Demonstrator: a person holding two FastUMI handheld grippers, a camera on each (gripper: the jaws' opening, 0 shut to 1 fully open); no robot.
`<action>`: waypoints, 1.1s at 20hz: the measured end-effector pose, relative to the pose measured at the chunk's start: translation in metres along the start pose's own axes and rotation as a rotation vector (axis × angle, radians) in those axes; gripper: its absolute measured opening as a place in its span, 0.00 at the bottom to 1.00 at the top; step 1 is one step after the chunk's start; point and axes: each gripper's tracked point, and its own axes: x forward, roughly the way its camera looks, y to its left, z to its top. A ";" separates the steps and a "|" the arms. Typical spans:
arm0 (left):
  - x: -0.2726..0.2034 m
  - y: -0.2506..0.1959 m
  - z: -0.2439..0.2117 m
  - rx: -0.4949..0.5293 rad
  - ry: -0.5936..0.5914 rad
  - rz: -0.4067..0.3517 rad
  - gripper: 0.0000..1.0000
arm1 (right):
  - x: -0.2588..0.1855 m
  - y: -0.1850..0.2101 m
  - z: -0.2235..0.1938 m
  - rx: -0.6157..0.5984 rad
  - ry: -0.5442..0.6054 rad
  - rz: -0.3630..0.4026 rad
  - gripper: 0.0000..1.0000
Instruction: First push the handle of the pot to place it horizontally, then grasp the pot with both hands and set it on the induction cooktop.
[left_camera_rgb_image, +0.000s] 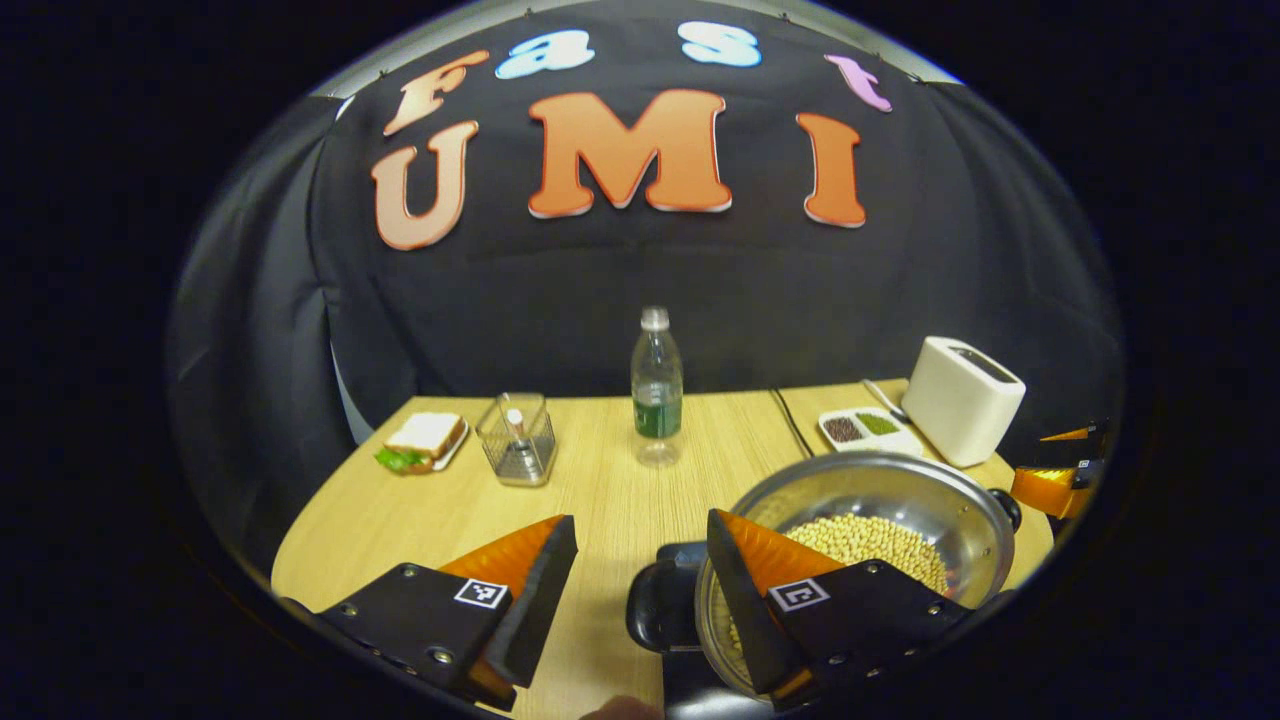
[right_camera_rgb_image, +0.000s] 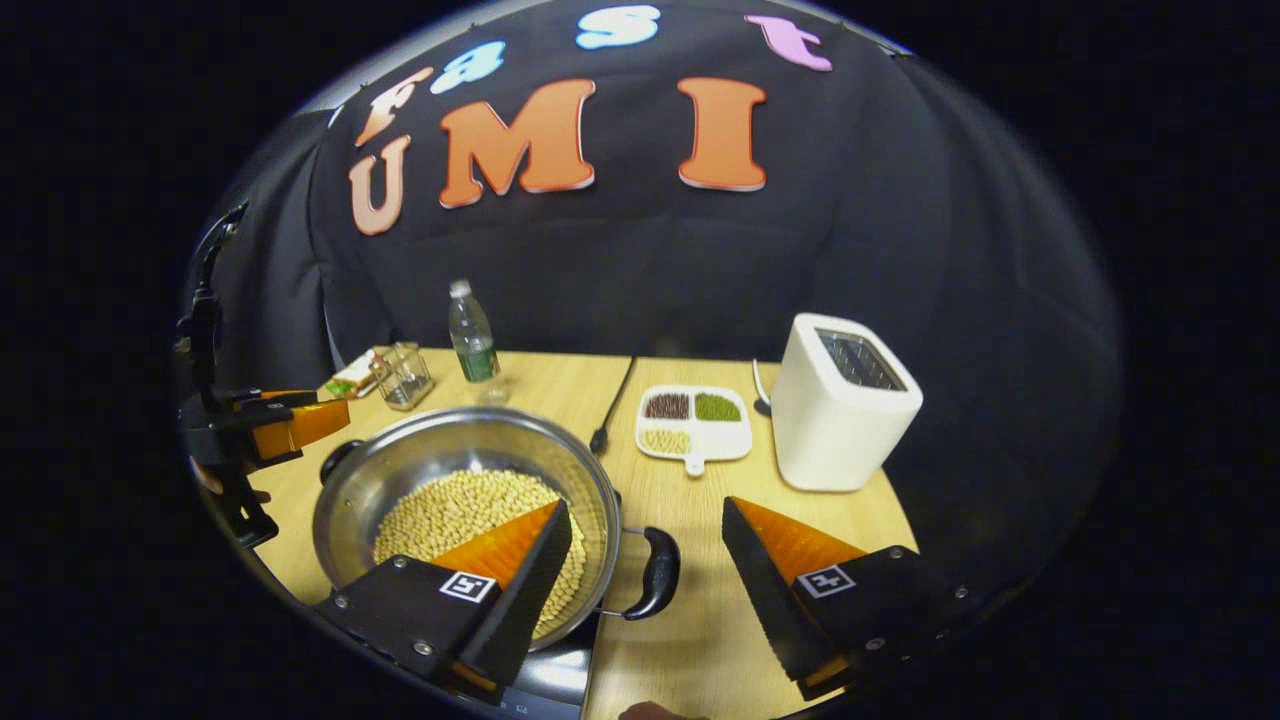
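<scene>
The wooden tabletop (right_camera_rgb_image: 700, 620) carries the steel pot (right_camera_rgb_image: 465, 450) of beans, apparently already resting on the dark induction cooktop (right_camera_rgb_image: 545, 690) at the near edge. Each pot handle (right_camera_rgb_image: 655, 572) lies between a spread claw: the left claw (left_camera_rgb_image: 640, 585) and right claw (right_camera_rgb_image: 645, 570) both stand apart, gripping nothing. The placing step looks finished; next comes withdrawing clear.
</scene>
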 end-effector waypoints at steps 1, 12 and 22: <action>-0.013 0.002 0.020 -0.004 -0.048 0.003 0.79 | -0.018 0.003 0.018 -0.007 -0.052 0.010 0.94; -0.144 0.042 0.186 -0.134 -0.453 0.024 0.77 | -0.168 0.012 0.159 -0.081 -0.495 0.063 0.93; -0.243 0.095 0.254 -0.159 -0.653 0.096 0.75 | -0.228 -0.001 0.209 -0.053 -0.700 0.077 0.93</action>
